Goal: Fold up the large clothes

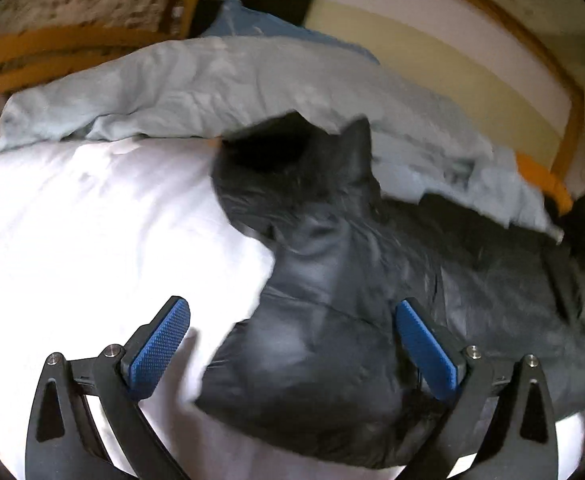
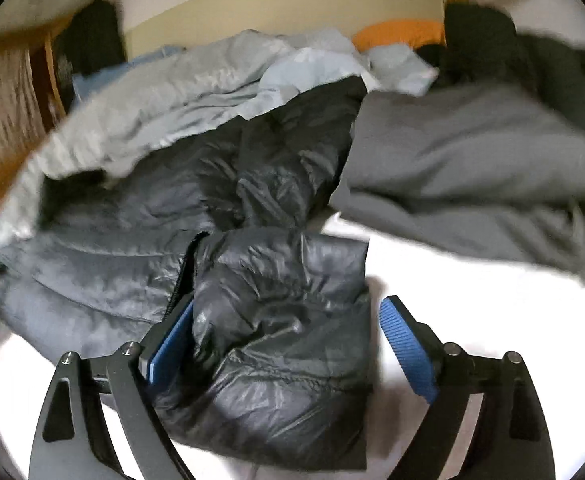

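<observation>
A black quilted puffer jacket [image 1: 372, 280] lies spread over a white bed sheet [image 1: 92, 220]. In the left wrist view my left gripper [image 1: 292, 306] hangs over its near edge with the jaws wide apart. Its blue pads [image 1: 164, 344] touch nothing, and the picture is blurred. In the right wrist view a folded-over part of the jacket [image 2: 284, 320] bulges up between the jaws of my right gripper [image 2: 288, 304]. The left pad [image 2: 172, 344] rests against the fabric, while the right pad [image 2: 406, 348] stands clear of it over the white sheet [image 2: 492, 320]. Neither gripper holds anything.
A crumpled pale blue-grey cloth [image 1: 212, 84] lies behind the jacket, also seen in the right wrist view [image 2: 172, 108]. A grey garment [image 2: 472, 160] is heaped to the right, with dark clothes [image 2: 492, 40] behind it. An orange wooden frame [image 1: 572, 128] and a cream panel [image 1: 432, 40] bound the far side.
</observation>
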Motion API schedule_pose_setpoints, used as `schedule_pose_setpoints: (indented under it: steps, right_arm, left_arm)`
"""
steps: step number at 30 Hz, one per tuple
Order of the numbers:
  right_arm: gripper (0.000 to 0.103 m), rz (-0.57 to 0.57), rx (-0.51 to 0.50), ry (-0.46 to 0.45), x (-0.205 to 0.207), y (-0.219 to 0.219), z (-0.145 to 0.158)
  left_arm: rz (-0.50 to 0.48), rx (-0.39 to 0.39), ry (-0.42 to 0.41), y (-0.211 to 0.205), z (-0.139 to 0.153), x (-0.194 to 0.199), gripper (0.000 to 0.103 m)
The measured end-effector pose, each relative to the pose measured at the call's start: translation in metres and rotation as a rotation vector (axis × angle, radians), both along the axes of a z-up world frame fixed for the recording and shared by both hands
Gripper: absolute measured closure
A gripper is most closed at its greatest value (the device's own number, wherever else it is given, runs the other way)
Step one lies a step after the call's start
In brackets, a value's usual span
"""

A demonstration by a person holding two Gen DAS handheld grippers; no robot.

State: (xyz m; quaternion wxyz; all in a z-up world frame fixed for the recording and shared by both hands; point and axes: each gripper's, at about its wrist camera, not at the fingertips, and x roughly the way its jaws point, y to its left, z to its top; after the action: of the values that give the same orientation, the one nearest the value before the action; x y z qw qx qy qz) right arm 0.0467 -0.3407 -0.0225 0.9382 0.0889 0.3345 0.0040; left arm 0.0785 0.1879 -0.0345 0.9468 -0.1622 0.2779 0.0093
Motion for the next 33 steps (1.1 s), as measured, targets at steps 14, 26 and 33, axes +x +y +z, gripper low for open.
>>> schedule_pose_setpoints:
  steps: [14,26,33]
  right_arm:
    - [0.083,0.072,-0.070,-0.014,-0.014,0.040,-0.002]
    - [0.071,0.039,-0.169,0.009,-0.100,0.047,0.017]
    - [0.057,-0.082,-0.133,-0.020,-0.115,0.031,0.036]
  left_arm:
    - [-0.248,-0.043,0.092,-0.027,0.004,-0.018,0.090]
    - [-0.288,0.039,0.016,-0.023,0.039,-0.089,0.077]
    - [-0.212,0.130,-0.220,-0.011,0.075,-0.134,0.028]
